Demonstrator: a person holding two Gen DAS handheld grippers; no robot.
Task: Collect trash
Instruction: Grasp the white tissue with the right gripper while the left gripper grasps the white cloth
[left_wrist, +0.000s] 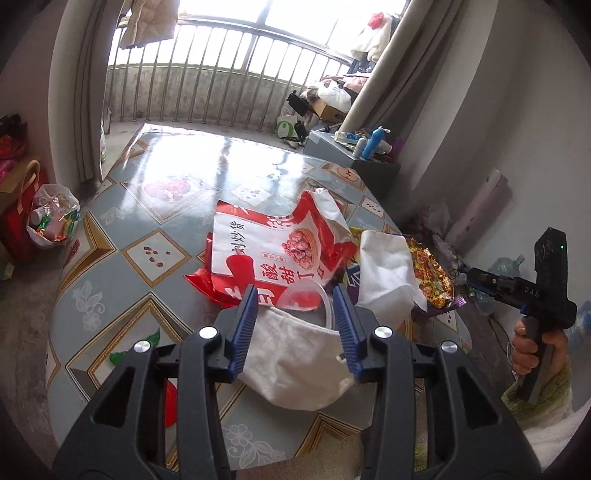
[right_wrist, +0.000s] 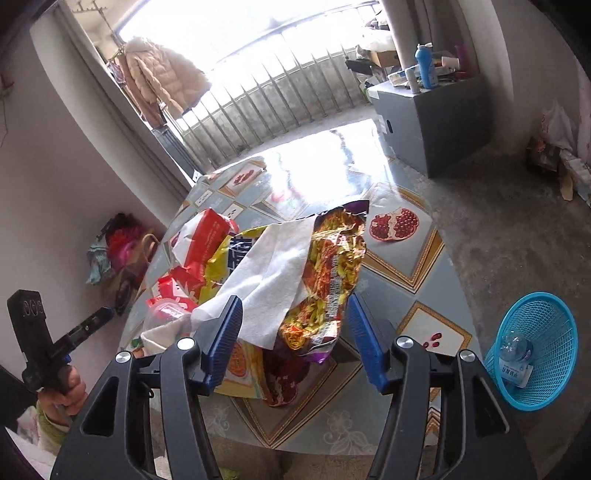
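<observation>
Both grippers hover with blue-padded jaws apart, gripping nothing: the left gripper (left_wrist: 297, 301) above a white face mask (left_wrist: 295, 363), the right gripper (right_wrist: 295, 319) above a white paper towel (right_wrist: 269, 266). The litter lies heaped on a round table with a glossy fruit-patterned cover (right_wrist: 402, 254). A crinkled gold foil wrapper (right_wrist: 328, 273) runs lengthwise away toward the balcony railing (left_wrist: 207, 92). A blue mesh basket (right_wrist: 535, 350) sits on the concrete floor to the right.

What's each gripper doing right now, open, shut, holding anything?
Left gripper: open, nothing gripped; white face mask lies below its jaws.
Right gripper: open, nothing gripped; white tissue and foil snack bag lie beyond its jaws.
</observation>
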